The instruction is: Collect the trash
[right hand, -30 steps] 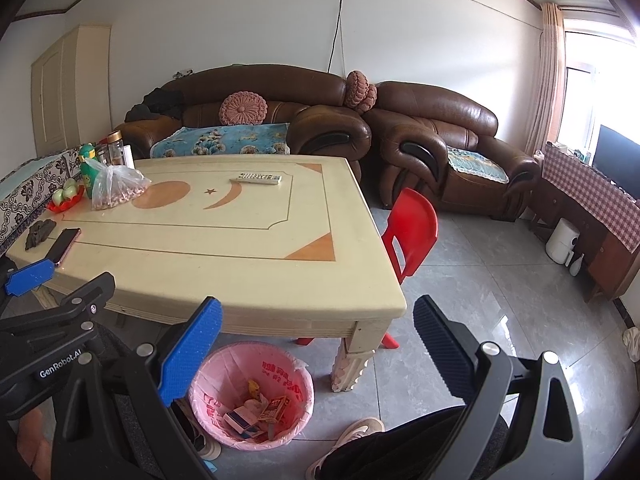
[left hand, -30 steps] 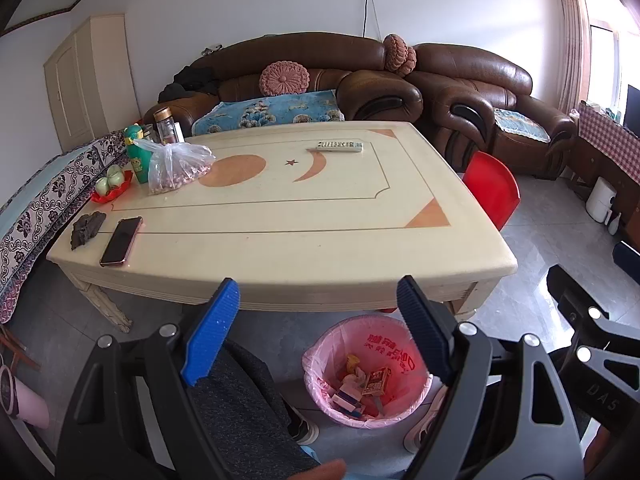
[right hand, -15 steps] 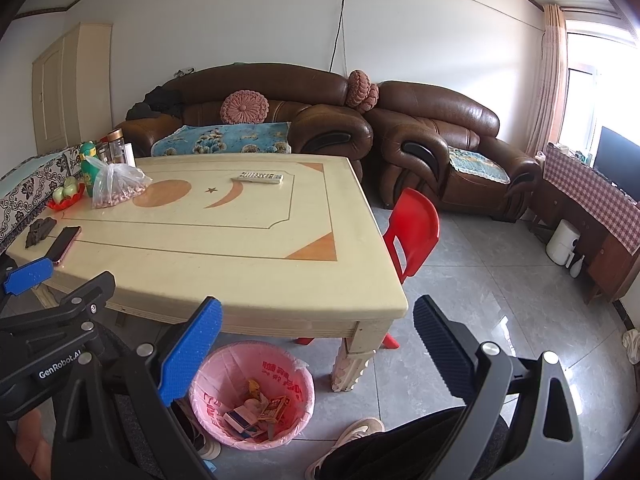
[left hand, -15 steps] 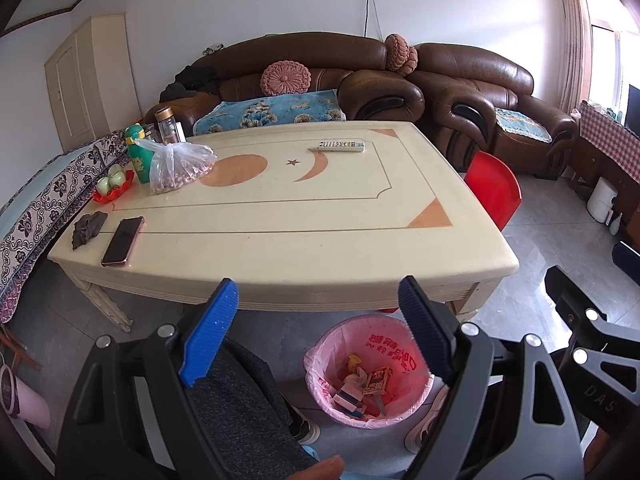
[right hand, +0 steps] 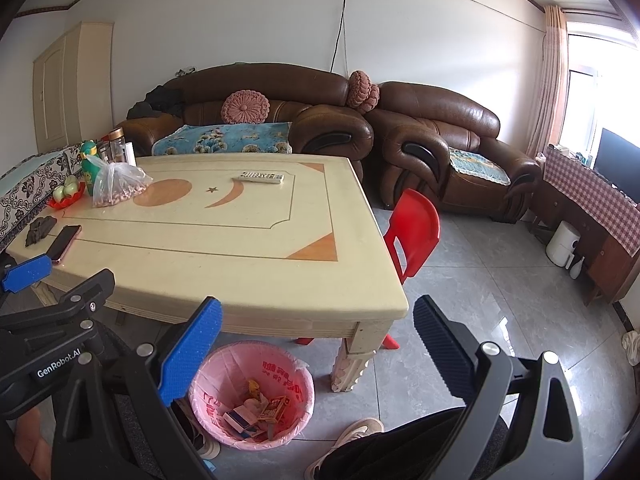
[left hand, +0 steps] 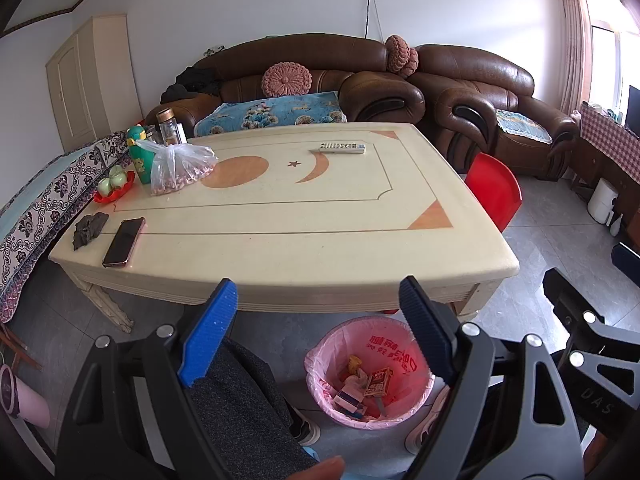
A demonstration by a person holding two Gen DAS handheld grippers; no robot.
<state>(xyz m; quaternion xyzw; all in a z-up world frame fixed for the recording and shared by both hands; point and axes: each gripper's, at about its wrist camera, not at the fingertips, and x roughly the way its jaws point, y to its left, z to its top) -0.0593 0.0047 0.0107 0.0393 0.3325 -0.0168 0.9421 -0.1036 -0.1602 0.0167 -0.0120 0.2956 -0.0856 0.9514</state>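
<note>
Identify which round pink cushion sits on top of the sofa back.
The pair of pink cushions at the corner between the two sofas; the single round cushion leans lower, against the backrest.

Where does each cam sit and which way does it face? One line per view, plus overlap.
Left wrist: on the left gripper, aimed down across the table; open blue fingers, a grey-clad leg and shoes show.
Right wrist: on the right gripper, further right, facing table, red chair and sofa; open fingers, shoes, plus the left gripper at the left edge.
Shared: table, sofa, chair, pink trash bin.
</note>
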